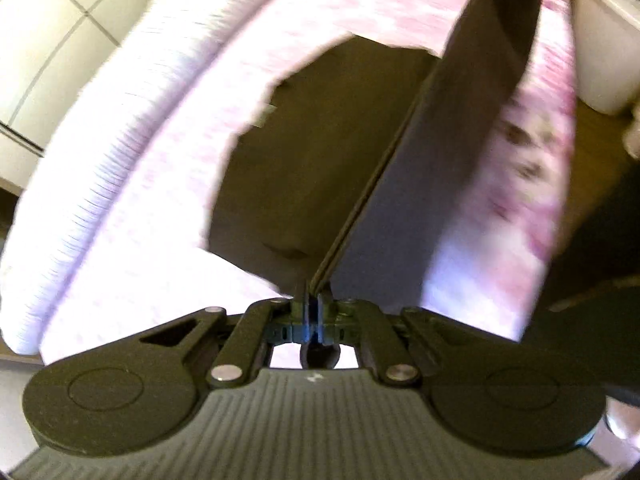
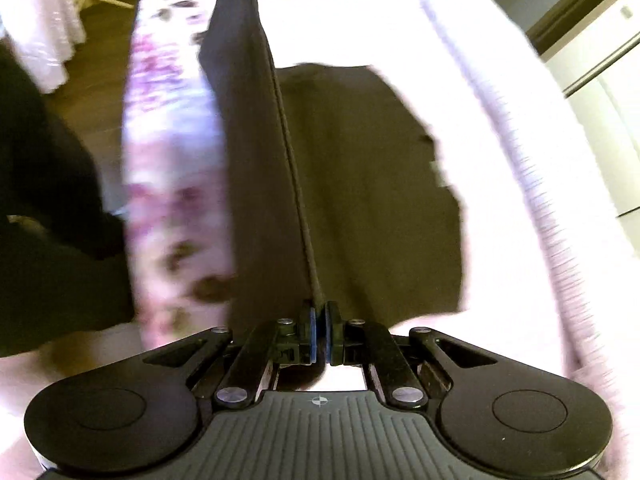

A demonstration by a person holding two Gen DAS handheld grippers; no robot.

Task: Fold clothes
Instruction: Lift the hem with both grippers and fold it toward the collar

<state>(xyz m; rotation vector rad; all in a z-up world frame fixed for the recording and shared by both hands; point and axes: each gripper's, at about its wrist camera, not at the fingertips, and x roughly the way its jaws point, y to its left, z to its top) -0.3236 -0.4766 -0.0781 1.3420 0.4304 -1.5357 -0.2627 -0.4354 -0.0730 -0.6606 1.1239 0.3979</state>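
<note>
Left gripper [image 1: 314,300] pinched tight on dark garment [image 1: 320,152] edge; right gripper [image 2: 320,312] clamped on it too. Cloth stretches ahead of both, over pink bedding [image 2: 500,160] (frames blurred).

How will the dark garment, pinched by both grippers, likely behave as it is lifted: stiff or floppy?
Probably floppy: the dark garment hangs as a thin sheet from the shut right gripper and left gripper. Likely light, since an edge pinch holds it.
</note>
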